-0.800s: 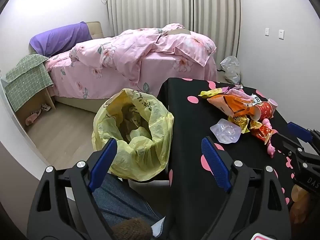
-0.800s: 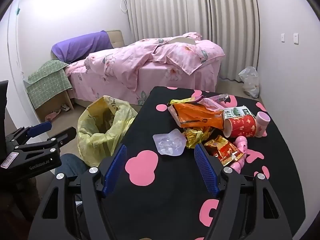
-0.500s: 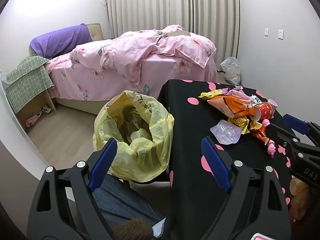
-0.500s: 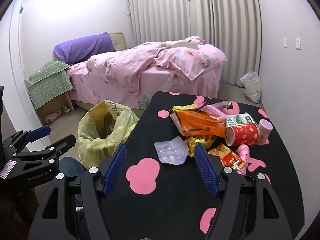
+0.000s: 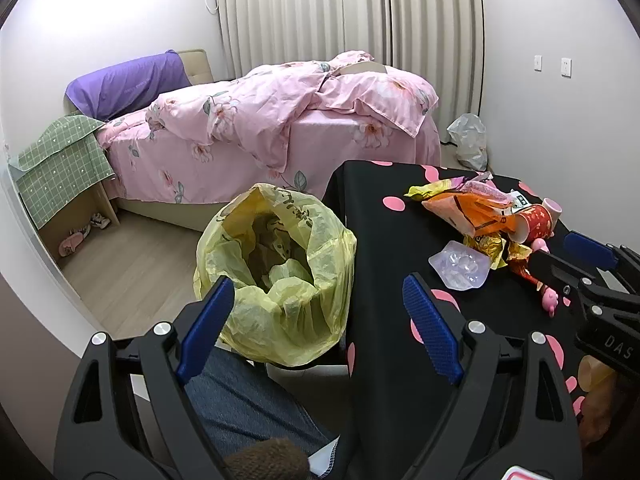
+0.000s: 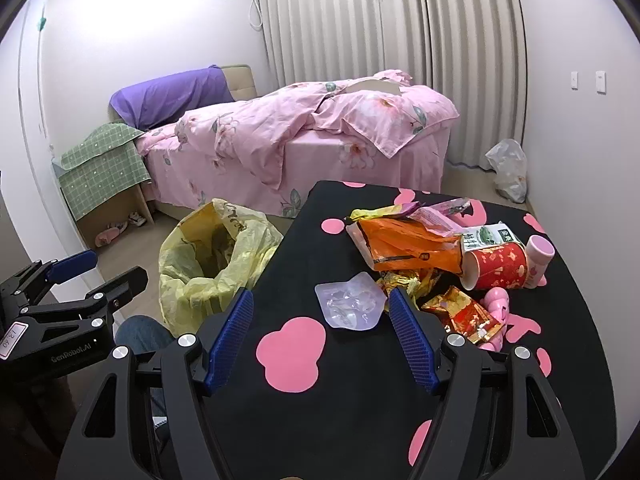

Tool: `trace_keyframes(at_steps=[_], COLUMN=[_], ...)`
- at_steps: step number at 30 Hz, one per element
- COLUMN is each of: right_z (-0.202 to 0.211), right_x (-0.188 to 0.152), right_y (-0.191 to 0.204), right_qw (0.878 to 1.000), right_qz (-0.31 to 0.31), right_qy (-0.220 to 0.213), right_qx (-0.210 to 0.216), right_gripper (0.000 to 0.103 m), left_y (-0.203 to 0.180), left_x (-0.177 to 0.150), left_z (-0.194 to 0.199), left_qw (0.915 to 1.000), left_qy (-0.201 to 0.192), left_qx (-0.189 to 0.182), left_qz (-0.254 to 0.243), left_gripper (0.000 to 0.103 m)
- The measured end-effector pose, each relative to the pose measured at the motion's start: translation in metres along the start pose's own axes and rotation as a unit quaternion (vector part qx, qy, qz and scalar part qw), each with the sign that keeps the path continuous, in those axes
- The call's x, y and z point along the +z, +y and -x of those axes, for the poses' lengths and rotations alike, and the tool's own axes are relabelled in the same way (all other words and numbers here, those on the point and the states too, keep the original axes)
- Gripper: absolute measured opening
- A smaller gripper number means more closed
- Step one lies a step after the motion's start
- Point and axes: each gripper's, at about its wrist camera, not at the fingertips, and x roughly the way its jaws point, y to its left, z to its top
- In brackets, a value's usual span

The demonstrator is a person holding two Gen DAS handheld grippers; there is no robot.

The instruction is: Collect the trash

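1. Black cloth with pink blotches covers the table (image 6: pixel 360 420) under my right gripper (image 6: pixel 320 324), and I read its blue-padded jaws as spread wide with nothing between them.
2. Just ahead of those jaws lies a clear plastic blister tray (image 6: pixel 350 304), flat on the cloth and not touched by either pad.
3. Behind the tray sits the rest of the trash in one heap: an orange wrapper (image 6: pixel 404 246), a gold crinkled wrapper (image 6: pixel 404 282) under its near edge, and a red-and-gold packet (image 6: pixel 466 312) to the right.
4. A red paper cup (image 6: pixel 494 264) lies on its side with its mouth toward the orange wrapper, and a pink cup (image 6: pixel 538 258) rests just beside it on the far right.
5. A pink toy (image 6: pixel 496 304) lies near the red-and-gold packet; I cannot tell whether they touch.
6. My left gripper (image 5: pixel 316 316) hangs off the table's left edge, jaws released and empty, above the yellow trash bag (image 5: pixel 280 292).
7. That bag stands open on the floor, right against the table's side, with crumpled yellow plastic visible inside.
8. From the left view, the right gripper (image 5: pixel 560 254) reaches in from the right over the heap.
9. A denim-clad leg (image 5: pixel 248 400) shows below the left jaws.
10. Across the room stands a bed (image 6: pixel 304 140) with pink floral bedding.
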Motion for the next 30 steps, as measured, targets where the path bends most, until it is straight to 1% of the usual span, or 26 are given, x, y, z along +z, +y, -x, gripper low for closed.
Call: trace_keyframes(at_steps=[16, 30], right_z=[0.006, 0.0062], right_x=[-0.0006, -0.0022], right_y=[-0.0011, -0.0037], right_qw=[1.0, 1.0], right_qz=[0.002, -0.003], right_qy=[-0.005, 0.001], right_qx=[-0.005, -0.005], right_gripper=[0.067, 0.067], left_y=[0.0016, 0.0025], left_x=[-0.0038, -0.0038], left_z=[-0.0028, -0.0025], left_qw=[1.0, 1.0], left_qy=[-0.001, 0.002], left_qx=[0.001, -0.001], left_qz=[0.005, 0.007], left_gripper=[0.082, 0.082])
